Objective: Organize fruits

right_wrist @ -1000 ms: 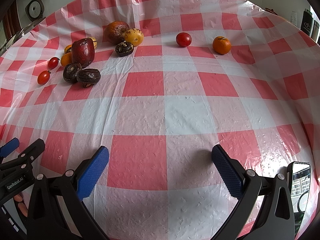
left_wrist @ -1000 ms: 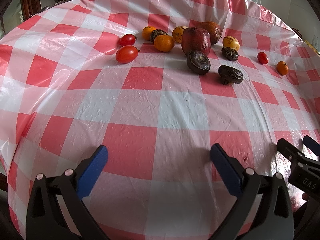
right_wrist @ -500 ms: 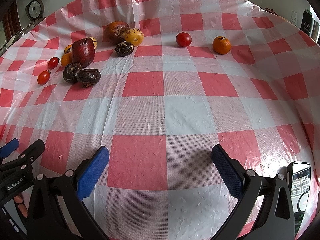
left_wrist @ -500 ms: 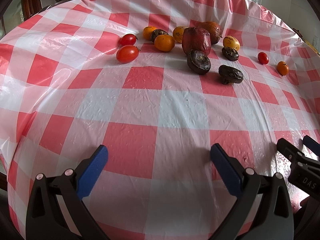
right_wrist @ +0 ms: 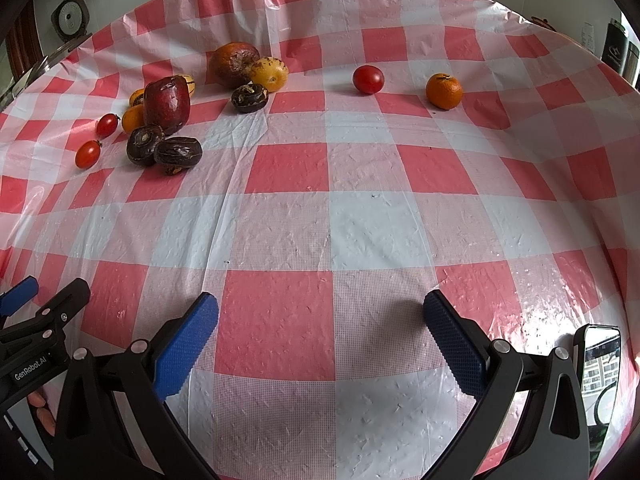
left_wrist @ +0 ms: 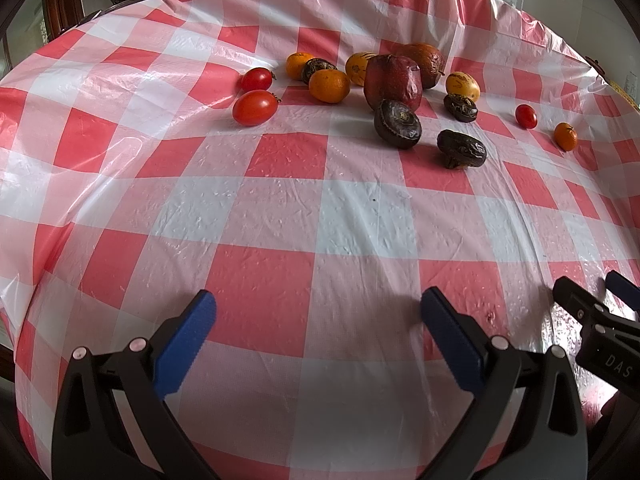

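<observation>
The fruits sit at the far side of the table [left_wrist: 320,216], which wears a red and white checked plastic cloth. Most are bunched together: two small tomatoes [left_wrist: 255,107], some oranges [left_wrist: 329,86], a big dark red fruit [left_wrist: 394,82], and a few wrinkly dark fruits [left_wrist: 397,123]. One lone tomato [right_wrist: 368,79] and one lone orange [right_wrist: 443,91] lie well apart from the bunch.

The left gripper [left_wrist: 318,312] has its fingers wide open and holds nothing. The right gripper [right_wrist: 320,312] is the same, wide open with nothing in it. Both are low over the near part of the table, far from the fruit.

The tomatoes look smooth and shiny, so they may slip or roll, and a hard squeeze could squash them. Best to pinch one gently across its fat middle. The oranges look firmer and bumpy, so they should be easier to grip. The wrinkly dark fruits look soft and light.

The right view shows the lone tomato and orange big and clear; in the left view they are tiny, near the edge. The left view shows the two small tomatoes and the bunch much closer. Each view also catches a bit of the other gripper at its side.
</observation>
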